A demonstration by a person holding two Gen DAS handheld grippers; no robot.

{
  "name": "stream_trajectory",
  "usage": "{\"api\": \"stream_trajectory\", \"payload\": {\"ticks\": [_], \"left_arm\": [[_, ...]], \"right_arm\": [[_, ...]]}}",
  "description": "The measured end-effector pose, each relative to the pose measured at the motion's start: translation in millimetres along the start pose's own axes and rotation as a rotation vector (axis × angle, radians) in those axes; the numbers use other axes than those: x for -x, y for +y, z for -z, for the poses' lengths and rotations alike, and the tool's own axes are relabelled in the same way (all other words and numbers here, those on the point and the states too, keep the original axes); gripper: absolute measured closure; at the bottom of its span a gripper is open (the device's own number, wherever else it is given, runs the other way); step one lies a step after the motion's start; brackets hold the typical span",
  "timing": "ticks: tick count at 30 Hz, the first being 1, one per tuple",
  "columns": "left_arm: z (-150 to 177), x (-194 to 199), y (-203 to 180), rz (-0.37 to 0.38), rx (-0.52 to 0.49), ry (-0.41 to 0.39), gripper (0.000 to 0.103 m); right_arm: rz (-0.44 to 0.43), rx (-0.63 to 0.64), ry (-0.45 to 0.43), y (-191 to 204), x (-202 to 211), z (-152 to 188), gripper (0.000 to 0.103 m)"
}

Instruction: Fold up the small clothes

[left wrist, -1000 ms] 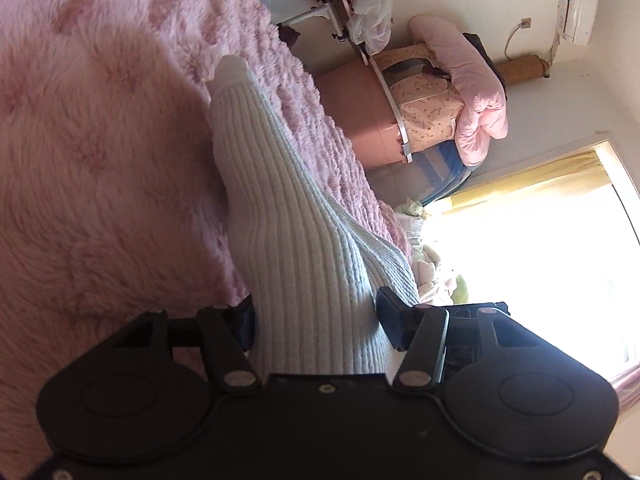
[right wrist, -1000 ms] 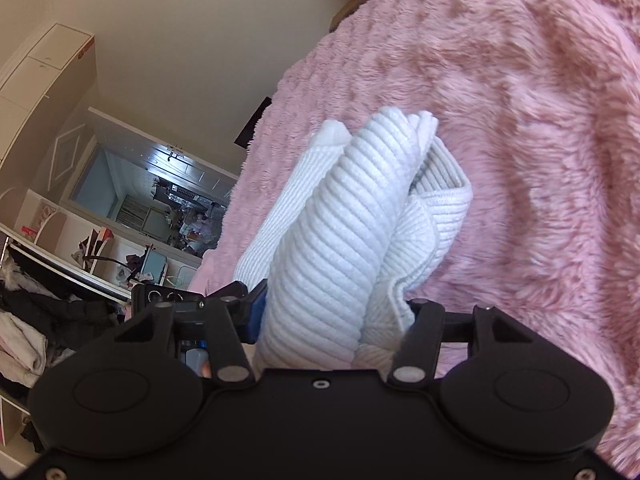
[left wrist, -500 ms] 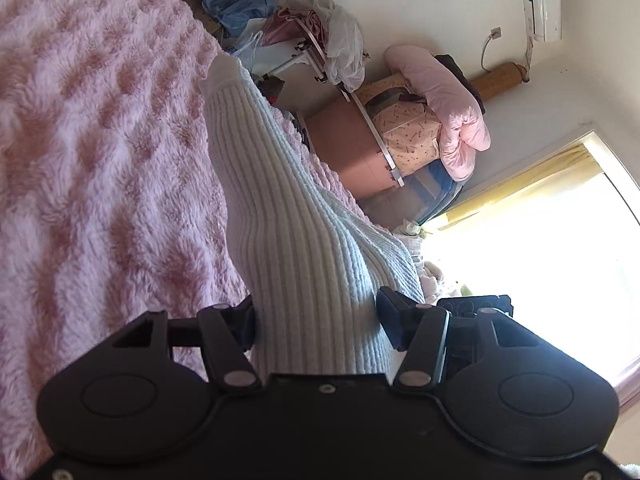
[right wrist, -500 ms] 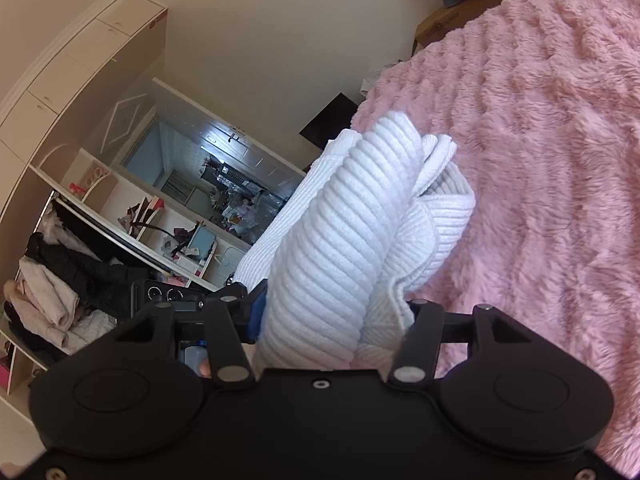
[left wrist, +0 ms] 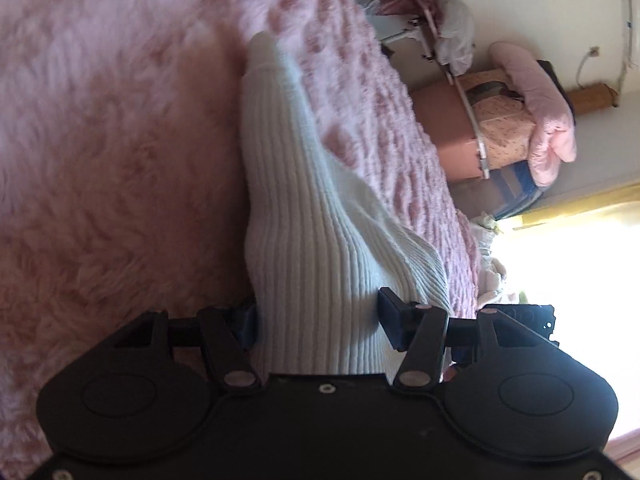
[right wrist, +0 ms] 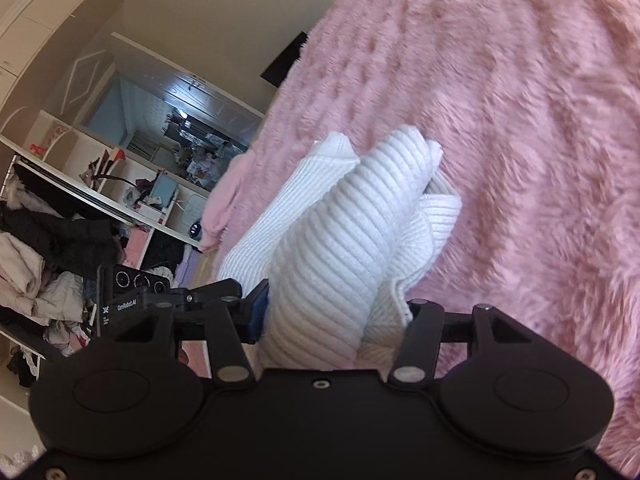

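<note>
A white ribbed knit garment (left wrist: 304, 216) is bunched between the jaws of my left gripper (left wrist: 320, 320), which is shut on it; the knit stretches forward over the fluffy pink blanket (left wrist: 100, 160). In the right wrist view the same white ribbed garment (right wrist: 340, 240) is folded into thick layers, and my right gripper (right wrist: 332, 316) is shut on that bundle. The bundle hangs above the pink blanket (right wrist: 520, 120). The fingertips of both grippers are hidden by the cloth.
Beyond the bed's far edge in the left view stand a pink box with bedding (left wrist: 500, 128), a clothes rack (left wrist: 436, 28) and a bright window (left wrist: 580, 280). The right view shows a wardrobe with piled clothes (right wrist: 48, 248) and a pink garment (right wrist: 228, 200) at the bed's edge.
Both grippers have swept sideways and slightly lower over the bed with the white garment still held. The blanket fills more of each view than half a second ago.
</note>
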State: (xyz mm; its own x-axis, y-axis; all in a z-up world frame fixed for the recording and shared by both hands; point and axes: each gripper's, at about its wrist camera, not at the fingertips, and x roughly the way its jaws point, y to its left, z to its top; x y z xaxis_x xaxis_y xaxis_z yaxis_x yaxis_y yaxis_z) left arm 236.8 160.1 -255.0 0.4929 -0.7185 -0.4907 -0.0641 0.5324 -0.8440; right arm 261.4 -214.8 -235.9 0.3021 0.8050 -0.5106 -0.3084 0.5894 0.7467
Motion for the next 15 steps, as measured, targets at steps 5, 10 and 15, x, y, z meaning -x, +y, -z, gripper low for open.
{"api": "stream_trajectory", "payload": {"ticks": [5,10,15], "left_arm": [[8.9,3.3,18.7,0.014,0.013,-0.025,0.044],[14.4,13.5,14.0,-0.012,-0.035,-0.039,0.045],[15.4,29.6,-6.9,-0.064,-0.094,-0.049,0.045]], "right_arm": [[-0.021,-0.060,-0.006,-22.7,-0.4,15.6,0.048],[-0.029,-0.067,-0.009,-23.8,0.6,18.0,0.047],[-0.001,-0.076,-0.002,-22.9,9.3,17.9,0.044]]}}
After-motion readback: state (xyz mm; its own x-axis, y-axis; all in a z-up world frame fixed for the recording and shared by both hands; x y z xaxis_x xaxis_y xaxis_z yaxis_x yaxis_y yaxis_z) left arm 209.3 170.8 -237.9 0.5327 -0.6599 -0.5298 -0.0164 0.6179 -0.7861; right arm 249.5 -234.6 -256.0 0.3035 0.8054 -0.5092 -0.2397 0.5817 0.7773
